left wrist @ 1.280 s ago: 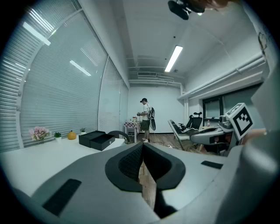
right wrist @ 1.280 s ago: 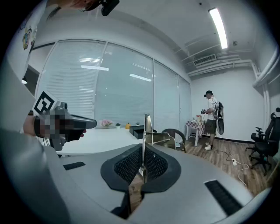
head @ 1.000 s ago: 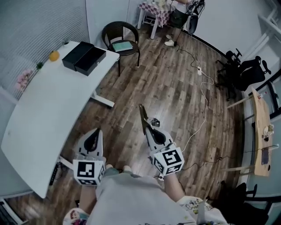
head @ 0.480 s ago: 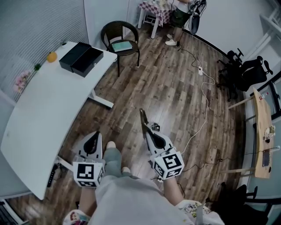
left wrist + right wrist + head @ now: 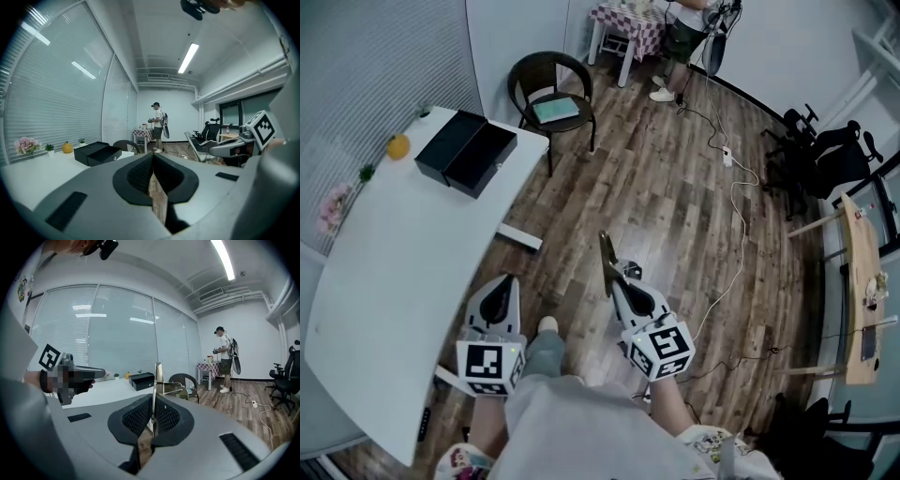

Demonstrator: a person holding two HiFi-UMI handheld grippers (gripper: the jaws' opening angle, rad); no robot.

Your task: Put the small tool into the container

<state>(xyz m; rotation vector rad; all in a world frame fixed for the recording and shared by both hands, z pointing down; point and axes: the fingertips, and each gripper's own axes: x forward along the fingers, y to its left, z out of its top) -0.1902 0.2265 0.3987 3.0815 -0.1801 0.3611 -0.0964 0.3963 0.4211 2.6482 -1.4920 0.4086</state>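
right claw [image 5: 616, 281] is clamped on the small tool [image 5: 605, 251], a thin metal strip projecting forward past the pads, evidently gripped low for carrying. left claw [image 5: 501, 283] is pressed closed, nothing in it. the open black container [image 5: 467, 153] sits on the white desk [image 5: 394, 262]; the tool is well apart from the container, over the floor. judgement: transport step, deposit not yet begun.

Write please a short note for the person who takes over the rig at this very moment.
Left gripper: jaws together, nothing between them.
Right gripper: jaws shut on the small tool, which sticks out ahead of them.
Container: black, open, at the far end of the white table, not near either gripper.
Done: tool is gripped.
Left: carry it to the container and put it in.
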